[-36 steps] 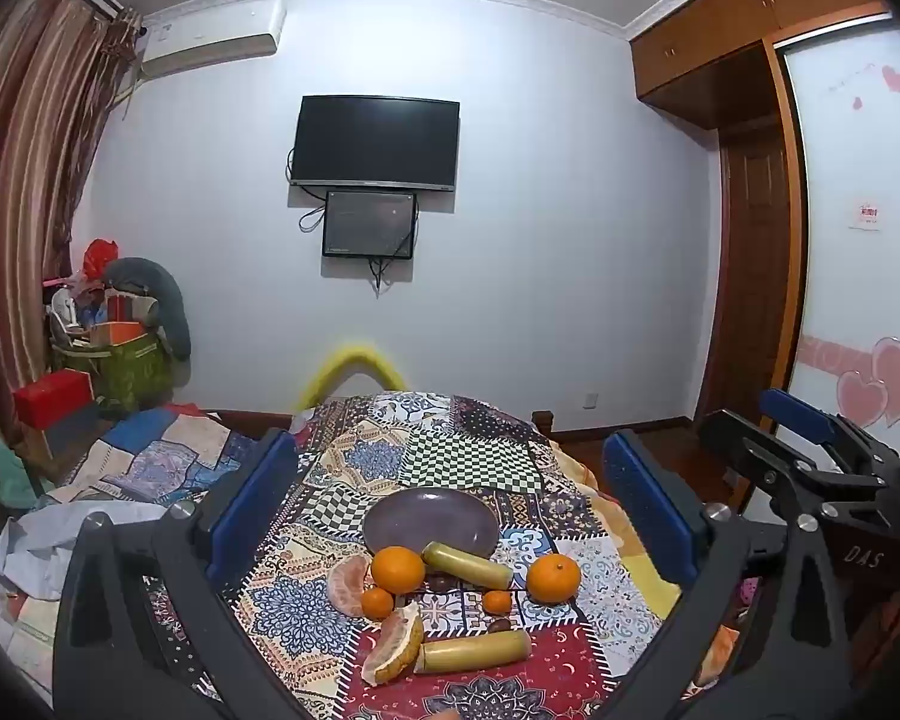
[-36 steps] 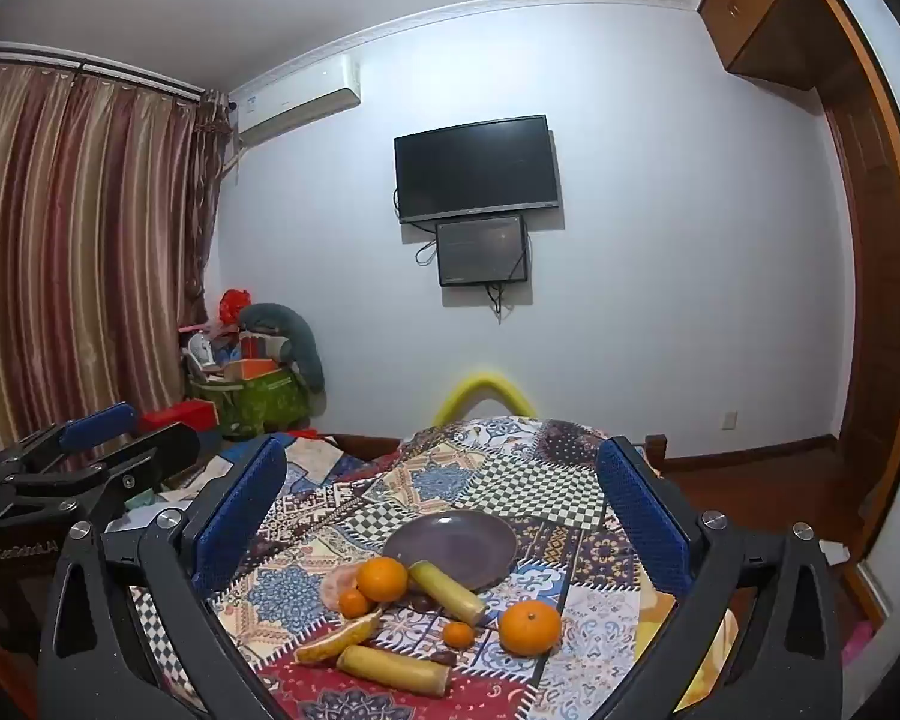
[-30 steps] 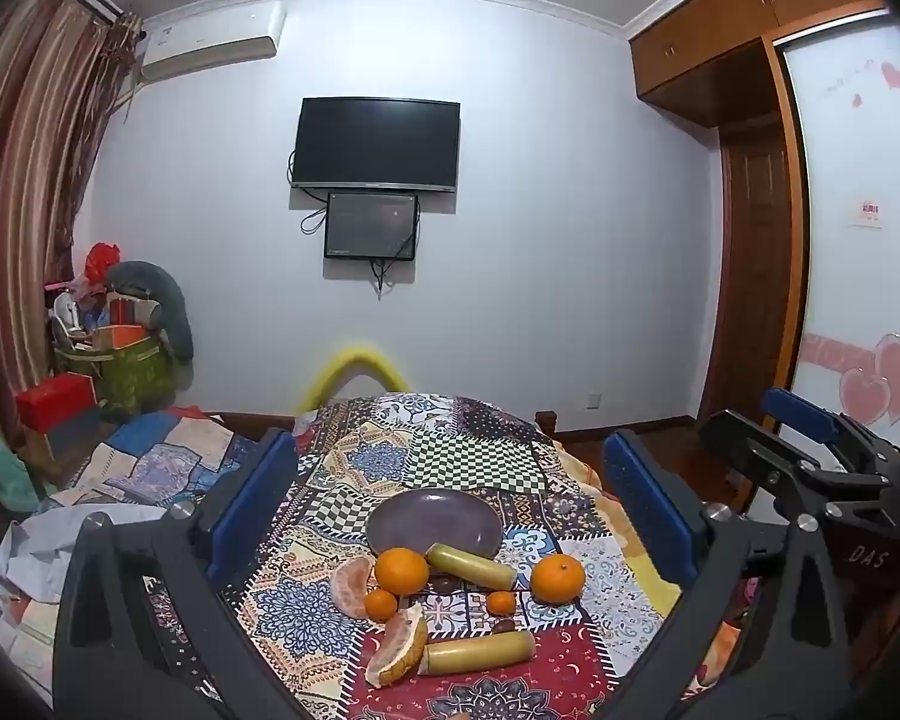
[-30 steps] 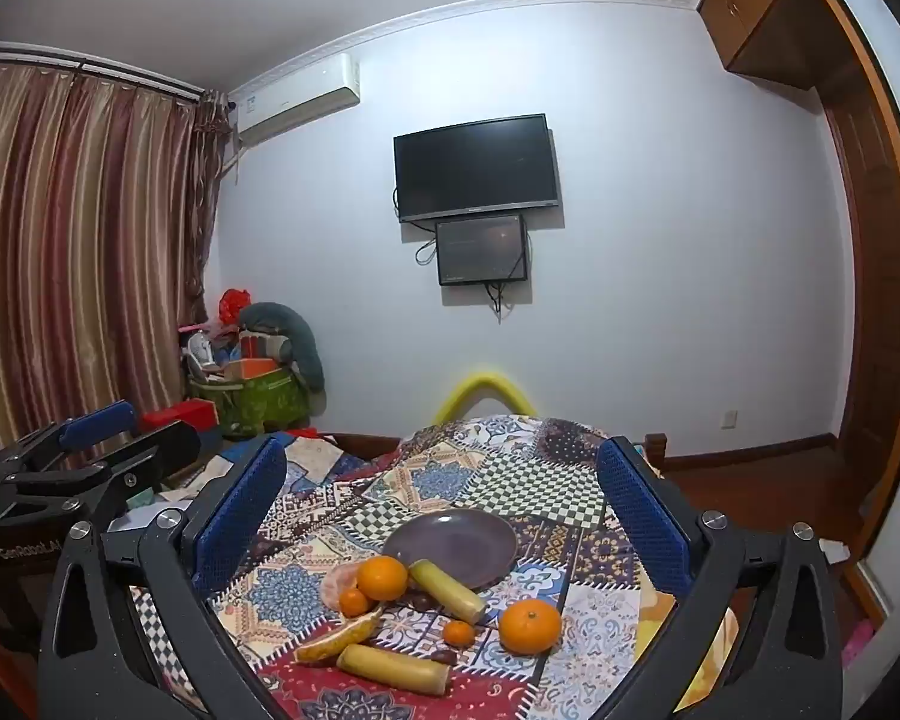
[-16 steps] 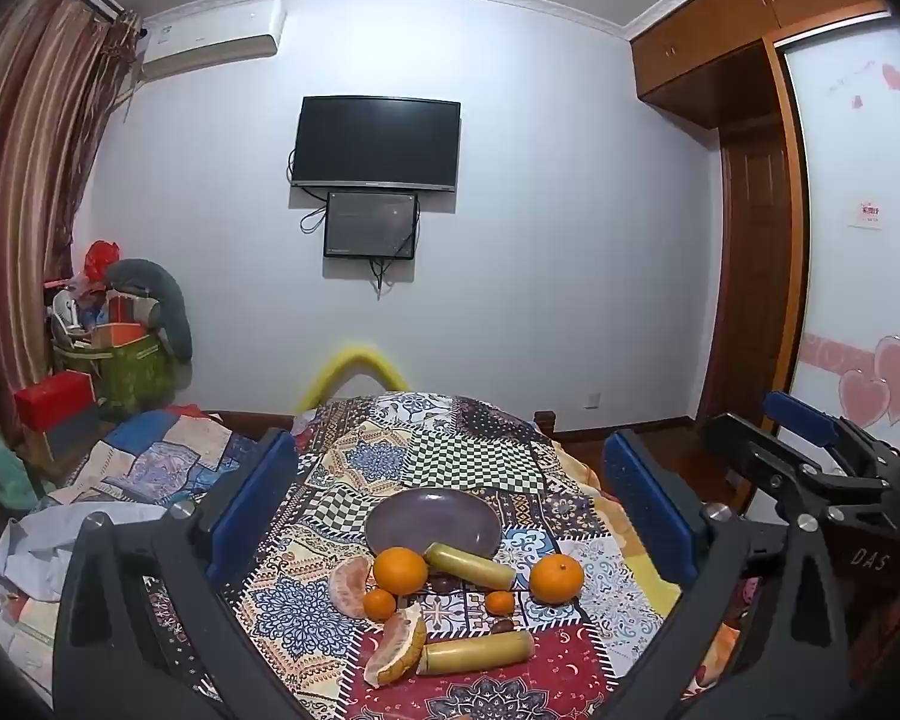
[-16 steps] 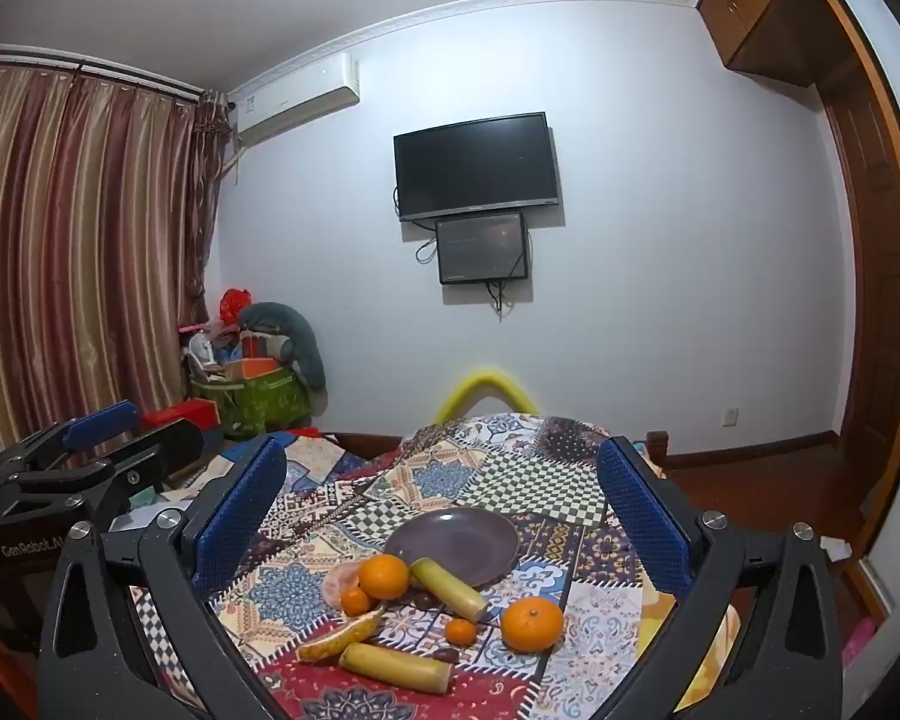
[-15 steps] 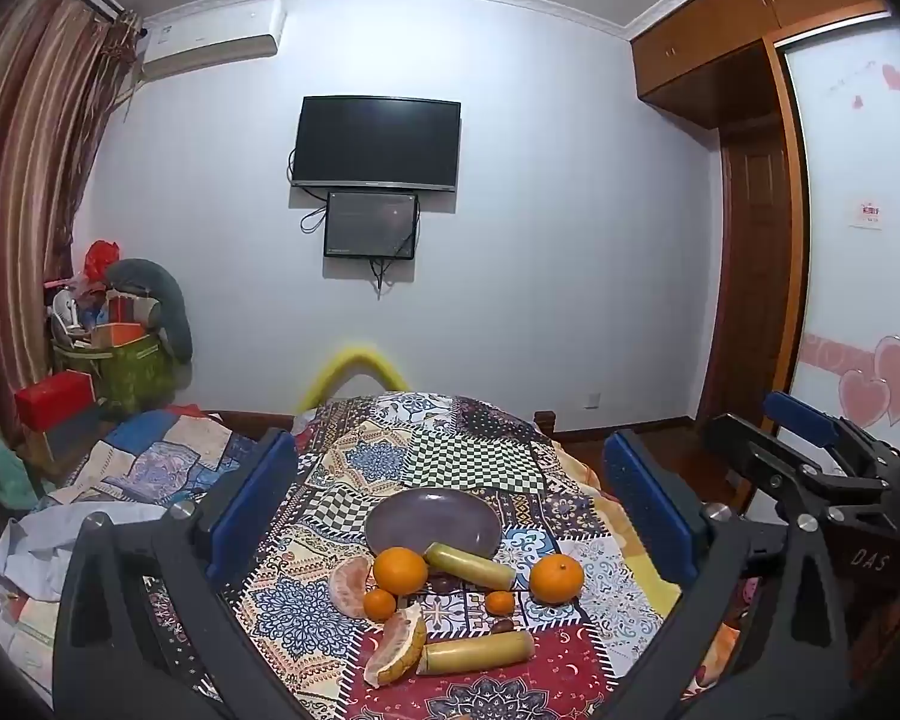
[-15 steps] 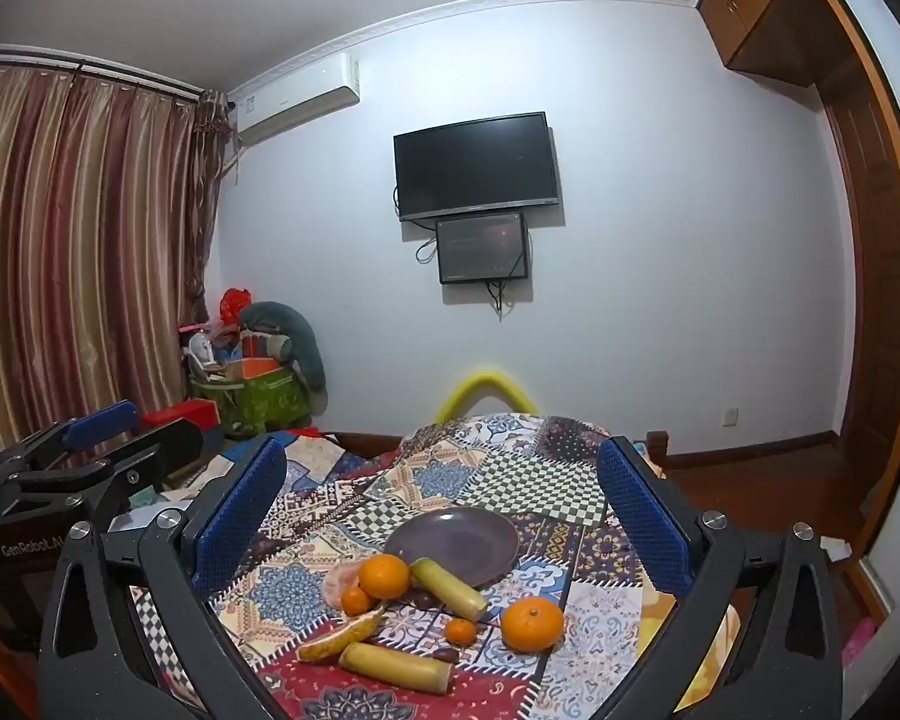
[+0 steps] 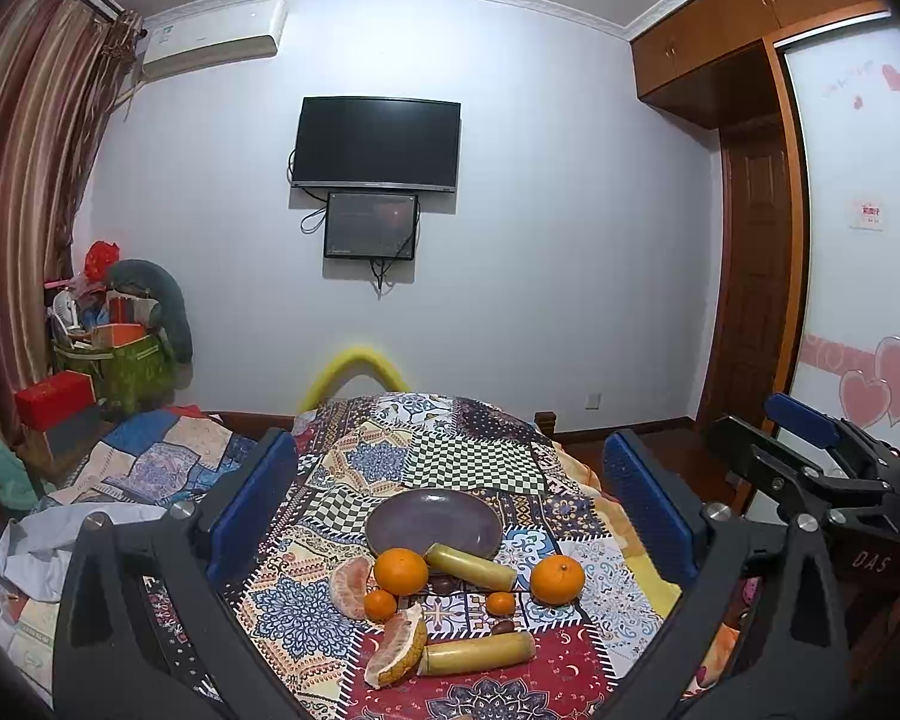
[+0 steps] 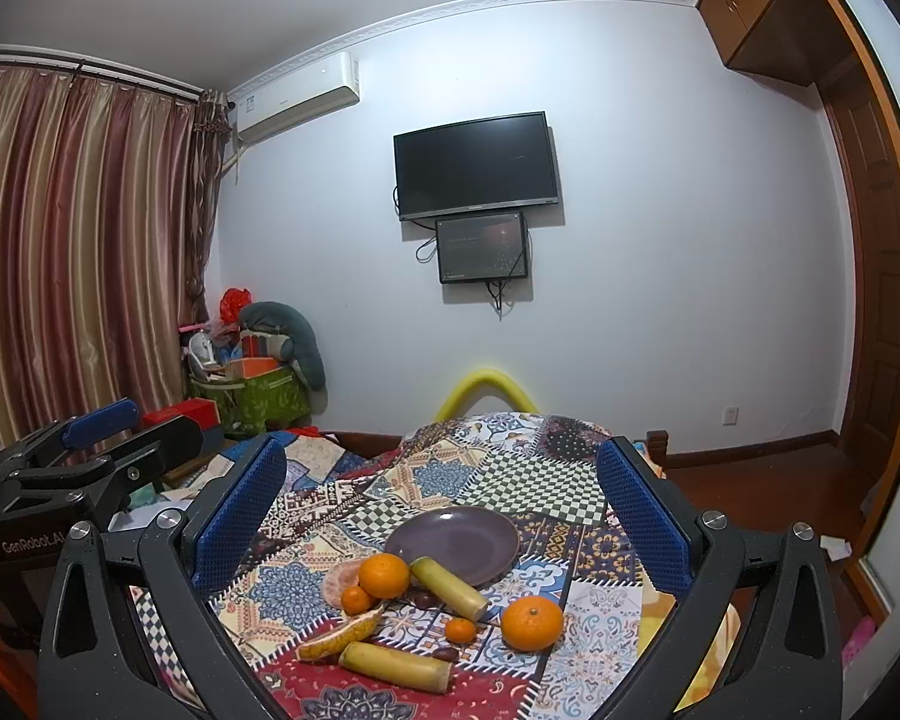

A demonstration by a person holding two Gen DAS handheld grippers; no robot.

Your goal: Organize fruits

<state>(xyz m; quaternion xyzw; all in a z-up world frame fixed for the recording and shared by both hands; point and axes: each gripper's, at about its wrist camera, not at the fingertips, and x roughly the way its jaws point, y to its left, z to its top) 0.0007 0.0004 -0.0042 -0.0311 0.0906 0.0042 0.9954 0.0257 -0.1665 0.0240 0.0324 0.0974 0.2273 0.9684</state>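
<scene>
Left gripper: the left gripper (image 9: 450,516) fills the lower part of the left wrist view, its blue-padded fingers (image 9: 252,504) spread wide with nothing between them; it hangs above the table, apart from all the fruit.
Right gripper: the right gripper (image 10: 441,516) is likewise wide open and holds nothing, its blue pads (image 10: 642,516) framing the plate and fruit in the lower half of the right wrist view.
Plate: a dark purple plate (image 9: 433,524) sits empty at lower centre of the left wrist view, on the patchwork tablecloth (image 9: 468,456).
Large oranges: one orange (image 9: 400,570) lies just below the plate's near rim; a second orange (image 9: 557,579) lies to the lower right, apart from the rest.
Small oranges: a small orange (image 9: 380,604) touches the first large one from below; another small orange (image 9: 500,603) sits near centre, between the two stalks.
Cane pieces: one yellow-green stalk piece (image 9: 471,558) lies tilted against the plate's near edge; a second stalk piece (image 9: 480,653) lies flat near the bottom of the frame.
Pomelo: a peeled segment (image 9: 349,577) lies left of the large orange; a wedge with rind (image 9: 397,647) touches the left end of the lower stalk.
Dark bits: small dark brown fruits (image 10: 448,654) lie among the pieces; their kind cannot be told.
Background: a wall television (image 9: 375,144) hangs at upper centre, striped curtains (image 10: 84,252) at the left.
</scene>
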